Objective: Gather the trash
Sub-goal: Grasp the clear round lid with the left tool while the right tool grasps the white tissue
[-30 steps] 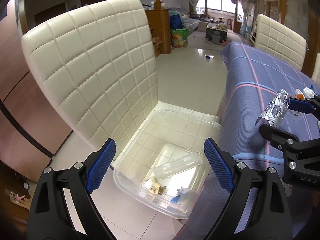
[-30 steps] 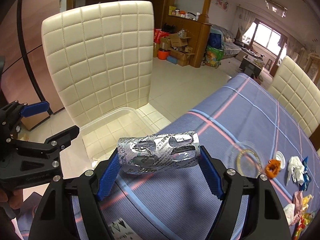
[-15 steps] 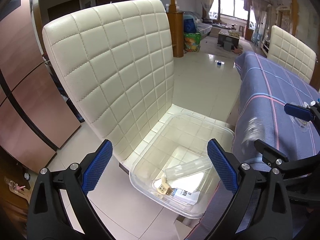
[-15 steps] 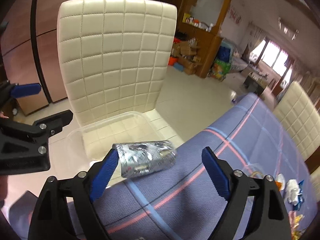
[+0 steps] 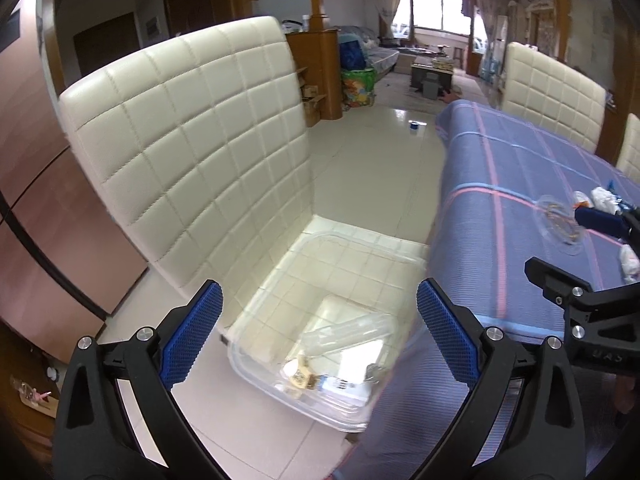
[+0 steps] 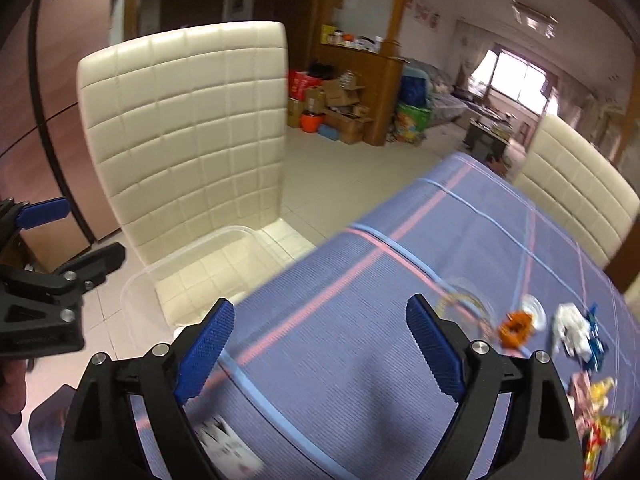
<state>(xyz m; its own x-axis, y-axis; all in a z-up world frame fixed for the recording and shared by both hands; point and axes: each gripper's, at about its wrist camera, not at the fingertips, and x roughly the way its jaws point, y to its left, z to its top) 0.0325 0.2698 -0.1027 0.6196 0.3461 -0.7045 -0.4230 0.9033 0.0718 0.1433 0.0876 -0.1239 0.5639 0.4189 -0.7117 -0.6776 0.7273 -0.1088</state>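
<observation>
- Bin (image 5: 340,264): clear, glossy plastic.
- Chair (image 5: 192,148): cream quilted leather-like cover, smooth with a soft sheen.
- Tablecloth (image 6: 360,312): matt, ribbed blue cloth.
- Floor (image 5: 372,176): glossy tiles.
- Left gripper (image 5: 318,334) pads (image 5: 191,336): blue, textured; frame matt black plastic.

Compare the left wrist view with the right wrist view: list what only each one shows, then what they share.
Only the left wrist view looks into the clear bin, showing a plastic bottle and small scraps at its bottom. Only the right wrist view shows the candy wrappers at the table's right edge, an orange ring and a printed paper. Both show the white chair, the blue tablecloth, the bin, and both hand-held grippers, left and right, open and empty.
</observation>
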